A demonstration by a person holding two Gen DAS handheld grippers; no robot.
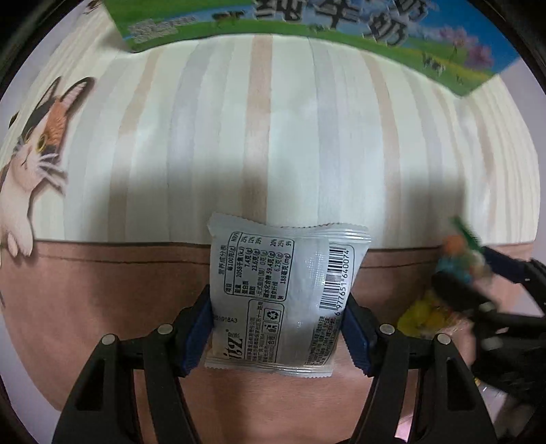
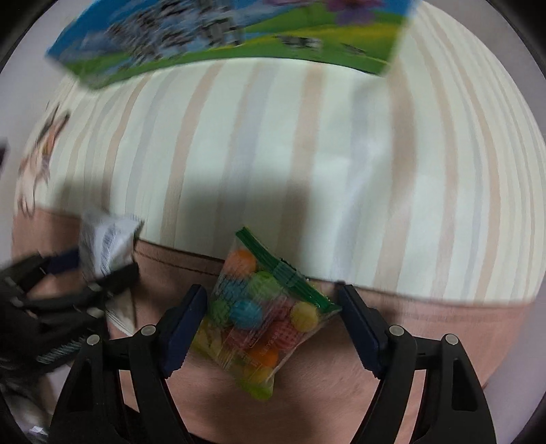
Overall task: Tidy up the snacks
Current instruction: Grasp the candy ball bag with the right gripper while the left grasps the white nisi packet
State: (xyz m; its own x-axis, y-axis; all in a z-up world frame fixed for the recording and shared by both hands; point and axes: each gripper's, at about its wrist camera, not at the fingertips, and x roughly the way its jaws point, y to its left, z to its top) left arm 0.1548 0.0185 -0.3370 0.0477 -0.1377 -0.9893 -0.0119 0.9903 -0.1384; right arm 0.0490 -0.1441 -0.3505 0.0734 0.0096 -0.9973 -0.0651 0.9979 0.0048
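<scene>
Snacks in both grippers, above a striped tablecloth. The left gripper pinches a white packet by its sides, over the cloth's pink front border. The right gripper stands wide around a clear candy bag; only its left finger seems to touch, so whether it grips is unclear. That bag could slip. A milk carton waits at the far edge.
</scene>
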